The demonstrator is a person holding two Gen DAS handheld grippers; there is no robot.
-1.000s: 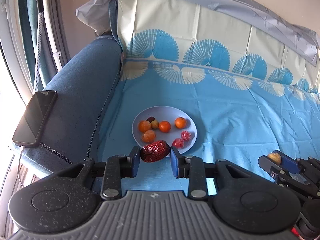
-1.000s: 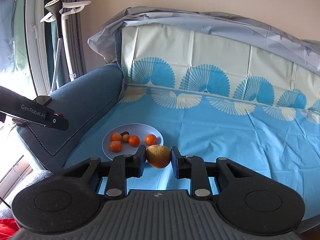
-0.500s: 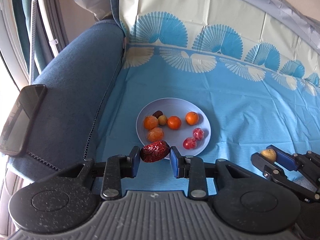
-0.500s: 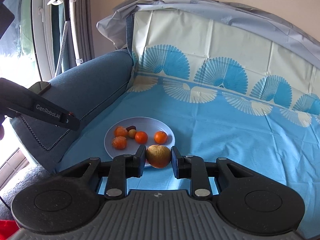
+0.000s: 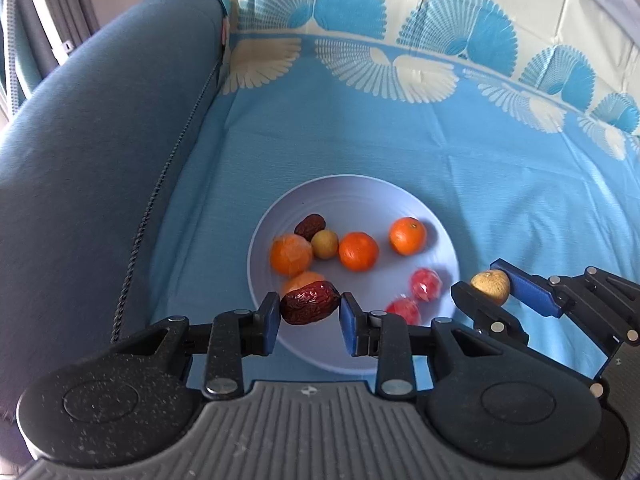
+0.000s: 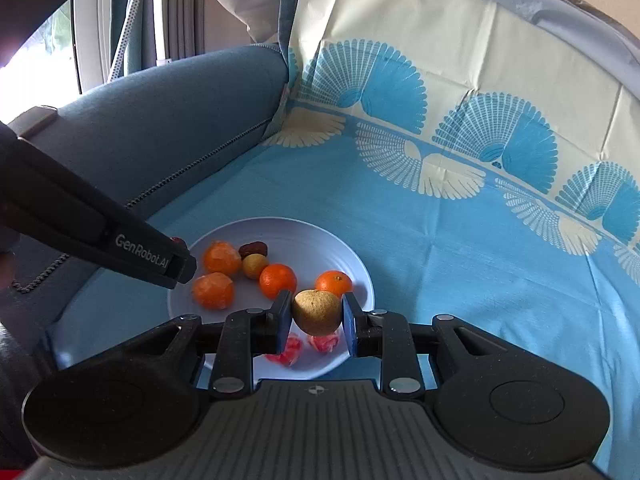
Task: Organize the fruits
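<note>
A home living room — a blue upholstered sofa [image 6: 168,120] with a piped armrest, its seat and back draped in a light-blue cloth [image 5: 400,152] printed with fan shapes. A window with curtains [image 6: 120,20] stands behind the armrest, and a plate [image 5: 360,200] of fruit rests on the seat — everyday domestic things.

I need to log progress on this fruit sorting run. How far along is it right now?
Mostly done, it seems: the pale blue round plate already holds four oranges, a small dark date, a yellowish longan and two red fruits. In hand: the left gripper grips a wrinkled dark red date over the plate's near edge, and the right gripper grips a tan round longan. Left: releasing both onto the plate.
</note>
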